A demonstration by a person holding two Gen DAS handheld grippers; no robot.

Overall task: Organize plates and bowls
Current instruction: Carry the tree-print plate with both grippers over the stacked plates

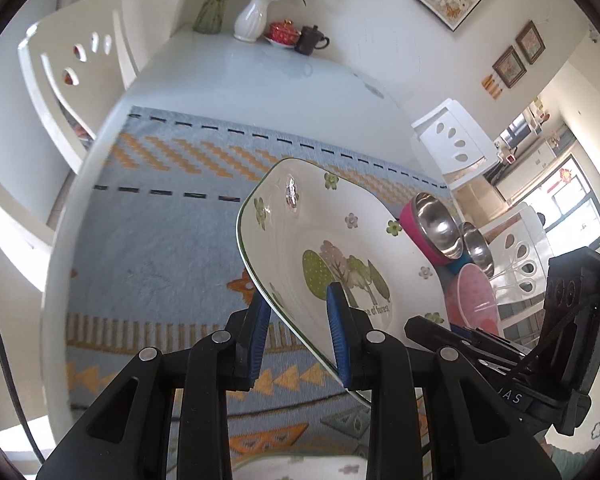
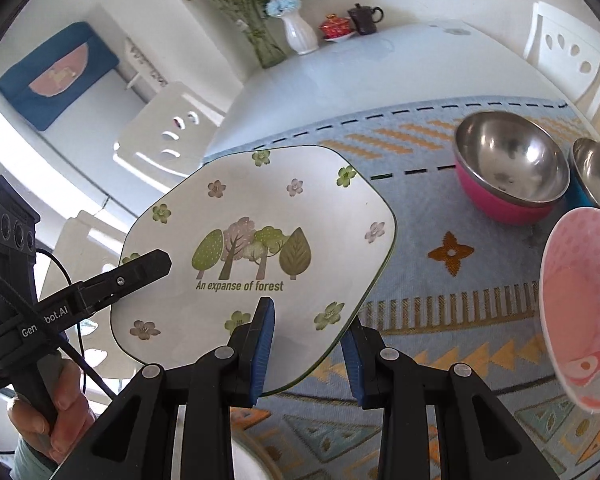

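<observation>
I'm gripping the white square ceramic plate with the forest print (image 2: 260,240) with both tongs, lifting it tilted above the blue patterned mat (image 1: 160,240) on the surface. My left tongs (image 1: 298,320) are pinching one edge, my right tongs (image 2: 308,344) the other. Pink-sided steel bowl (image 2: 512,168) and pink dotted bowl (image 2: 580,300) are sitting just to the right.

Both wrist cameras look close along their fingers from opposite sides at the same plate (image 1: 340,248) (image 2: 256,248).

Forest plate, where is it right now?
The forest plate is lifted above the blue mat, edge held in both grippers, left of the pink steel bowl.
</observation>
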